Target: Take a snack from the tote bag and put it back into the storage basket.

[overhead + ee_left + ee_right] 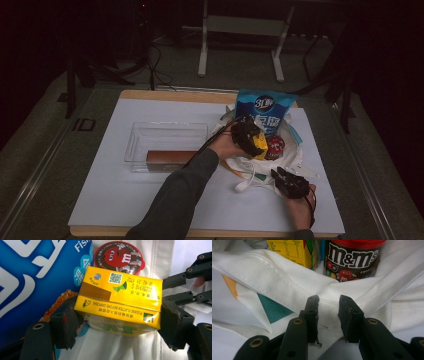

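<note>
Both hands reach forward over white bag [295, 157].

Yellow drink carton [120, 302]: rectangular, printed panel with QR code facing up, lying on its side inside the white cloth bag [110, 347]. It sits just beside the red-lidded M&M's tub [118, 257], against the blue snack pouch [32, 277].

White cloth bag: mouth open, rim slack.
</note>
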### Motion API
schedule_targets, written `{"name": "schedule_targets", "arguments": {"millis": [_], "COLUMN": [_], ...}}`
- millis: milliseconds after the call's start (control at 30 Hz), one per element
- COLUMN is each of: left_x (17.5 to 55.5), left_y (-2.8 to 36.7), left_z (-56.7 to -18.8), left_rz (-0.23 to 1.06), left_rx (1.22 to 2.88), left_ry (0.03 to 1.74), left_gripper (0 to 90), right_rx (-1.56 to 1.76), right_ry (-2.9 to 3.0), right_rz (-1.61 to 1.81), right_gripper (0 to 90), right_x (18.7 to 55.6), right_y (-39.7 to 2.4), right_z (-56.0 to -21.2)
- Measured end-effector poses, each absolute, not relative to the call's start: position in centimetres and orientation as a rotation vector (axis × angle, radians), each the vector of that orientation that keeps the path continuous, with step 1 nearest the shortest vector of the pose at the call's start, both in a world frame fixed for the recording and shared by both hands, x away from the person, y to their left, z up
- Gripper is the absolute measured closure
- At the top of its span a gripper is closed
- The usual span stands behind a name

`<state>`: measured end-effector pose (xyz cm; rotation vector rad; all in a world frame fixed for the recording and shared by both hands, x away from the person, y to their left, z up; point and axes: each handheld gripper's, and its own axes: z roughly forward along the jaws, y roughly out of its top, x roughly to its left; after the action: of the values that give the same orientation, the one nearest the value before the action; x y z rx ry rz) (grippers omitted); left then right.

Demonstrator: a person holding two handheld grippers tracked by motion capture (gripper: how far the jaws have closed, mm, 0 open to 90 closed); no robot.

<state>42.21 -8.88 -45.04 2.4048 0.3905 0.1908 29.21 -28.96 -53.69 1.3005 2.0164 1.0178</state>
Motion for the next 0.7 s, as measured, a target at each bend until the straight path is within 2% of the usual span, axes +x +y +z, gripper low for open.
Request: {"name": "schedule_targets", "arguments": {"millis": [333,700], "left_x": [43.0,43.0], "left_y": [-8.9,-9.8], "left_z": [-45.8,-46.7], "left_rz": [0.124,0.14], "left_rx": [2.379,2.416], "left_ry": [0.384,0.373], "left_gripper": [22.8,23.4], "right_rx": [1.304,1.305], "right_ry": [2.016,2.017], "right_rz": [1.023,1.024], "right_gripper": [69.0,68.9], "right_x": [29.2,29.2], "right_y": [-29.0,-29.0], "right_z": [-53.7,-53.7]}}
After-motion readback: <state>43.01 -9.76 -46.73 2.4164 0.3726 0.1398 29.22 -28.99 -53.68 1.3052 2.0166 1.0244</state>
